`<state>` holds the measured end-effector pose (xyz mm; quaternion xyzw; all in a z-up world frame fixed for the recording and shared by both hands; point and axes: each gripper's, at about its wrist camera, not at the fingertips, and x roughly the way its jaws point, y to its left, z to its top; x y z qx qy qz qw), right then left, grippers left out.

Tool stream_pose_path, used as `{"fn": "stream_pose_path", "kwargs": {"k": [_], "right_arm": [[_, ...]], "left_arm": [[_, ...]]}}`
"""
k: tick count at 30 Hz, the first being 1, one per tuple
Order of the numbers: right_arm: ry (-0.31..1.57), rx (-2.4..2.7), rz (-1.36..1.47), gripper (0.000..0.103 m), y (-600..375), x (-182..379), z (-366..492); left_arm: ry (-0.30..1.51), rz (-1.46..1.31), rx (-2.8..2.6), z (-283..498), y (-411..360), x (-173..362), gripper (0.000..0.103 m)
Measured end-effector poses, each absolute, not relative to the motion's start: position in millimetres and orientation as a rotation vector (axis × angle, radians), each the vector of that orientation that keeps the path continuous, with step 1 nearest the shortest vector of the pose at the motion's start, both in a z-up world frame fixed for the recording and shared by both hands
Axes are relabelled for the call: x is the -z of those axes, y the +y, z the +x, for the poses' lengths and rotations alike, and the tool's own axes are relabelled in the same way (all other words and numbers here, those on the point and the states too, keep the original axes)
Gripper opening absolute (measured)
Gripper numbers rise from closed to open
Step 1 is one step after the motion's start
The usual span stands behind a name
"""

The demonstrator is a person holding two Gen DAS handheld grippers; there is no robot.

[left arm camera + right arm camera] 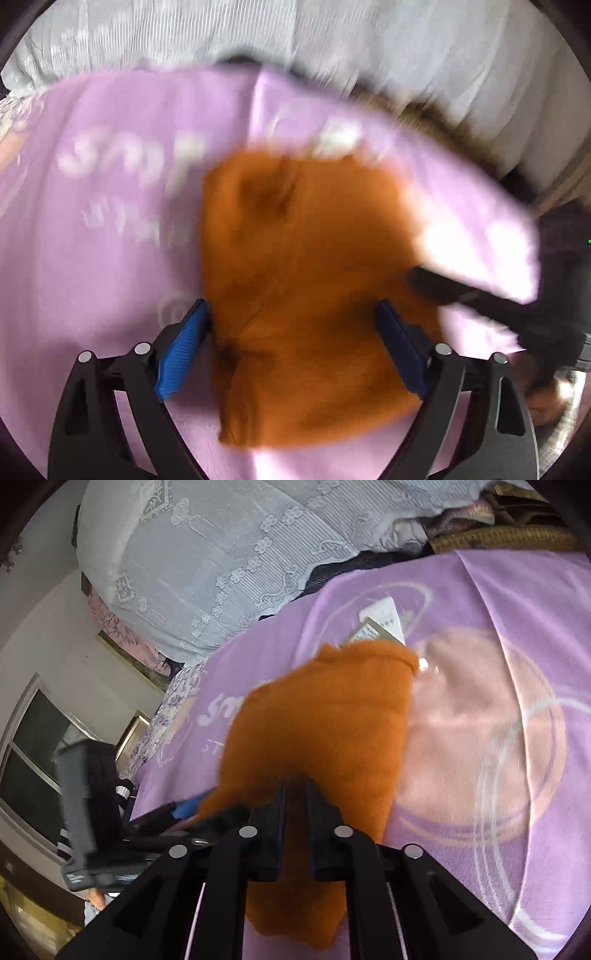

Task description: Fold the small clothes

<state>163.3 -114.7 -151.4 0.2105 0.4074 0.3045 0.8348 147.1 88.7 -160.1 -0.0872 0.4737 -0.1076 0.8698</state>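
An orange fleece garment (295,266) lies bunched on a lilac printed sheet (110,240). My left gripper (291,314) is open, its blue pads (184,343) straddling the near part of the garment. My right gripper (295,786) is shut on an edge of the orange garment (325,720), which hangs around and below its fingers. White tags (384,622) stick out at the garment's far end. The right gripper's dark finger shows in the left wrist view (443,286), at the garment's right side. The left wrist view is blurred by motion.
A white lace cover (221,554) lies behind the lilac sheet (498,738). A woven basket rim (509,537) with dark and pink clothes sits at the far right. A window (33,746) is at the left.
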Motion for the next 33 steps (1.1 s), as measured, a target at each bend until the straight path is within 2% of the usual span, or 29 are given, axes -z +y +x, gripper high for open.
{"fn": "stream_pose_path", "kwargs": {"k": [2,4,5,6,7,12,18,26,33], "right_arm": [[0.874,-0.641,0.495,0.0,-121,152,166],[0.84,-0.629,0.53,0.009,-127,149,157],[0.813,-0.6,0.52,0.036,-131,146,149],[0.795,-0.568,0.498,0.067,-135,144,141],[0.787,-0.544,0.48,0.072,-141,146,134],[0.83,-0.52,0.518,0.071,-160,165,120],[0.818,-0.509,0.548,0.071,-160,166,122],[0.812,-0.518,0.431,0.071,-138,164,117],[0.827,-0.514,0.438,0.071,-138,169,119]], "left_arm": [[0.968,-0.184,0.223,146,89,153,0.096],[0.958,-0.201,0.228,141,91,150,0.095],[0.964,-0.218,0.231,139,93,150,0.095],[0.966,-0.235,0.239,136,95,149,0.094],[0.965,-0.252,0.251,134,96,148,0.094],[0.973,-0.356,0.296,127,104,148,0.095],[0.944,-0.237,0.191,120,89,147,0.095],[0.918,-0.214,0.154,118,91,143,0.095],[0.91,-0.19,0.144,118,88,142,0.095]]}}
